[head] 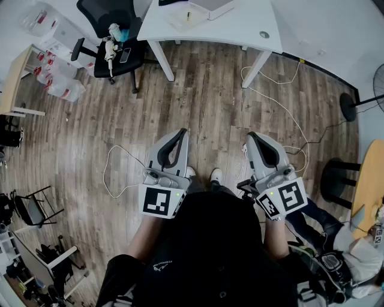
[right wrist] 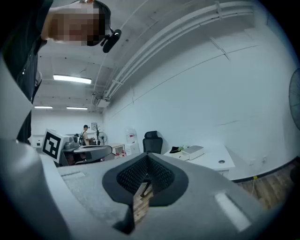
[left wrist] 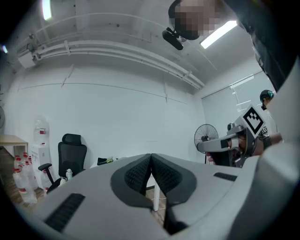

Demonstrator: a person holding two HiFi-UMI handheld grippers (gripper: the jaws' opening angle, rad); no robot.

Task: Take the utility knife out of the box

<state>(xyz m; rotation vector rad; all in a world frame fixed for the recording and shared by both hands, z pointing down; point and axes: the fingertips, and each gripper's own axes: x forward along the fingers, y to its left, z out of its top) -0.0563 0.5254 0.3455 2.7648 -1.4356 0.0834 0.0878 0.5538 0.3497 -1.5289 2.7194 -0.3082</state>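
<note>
The left gripper (head: 180, 132) and right gripper (head: 251, 136) are held level above the floor (head: 210, 102), well short of the table (head: 252, 24). Each has its 2 jaws pressed together on nothing. The box (head: 211, 7) sits on the table; the knife cannot be made out.

Ceiling strip lights (left wrist: 218, 33) give even brightness; fisheye edges bend, corners darken.

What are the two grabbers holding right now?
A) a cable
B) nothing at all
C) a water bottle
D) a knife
B: the left gripper and the right gripper each have their jaws pressed together with nothing between them. Both are held out over the wooden floor, short of the white table.
</note>
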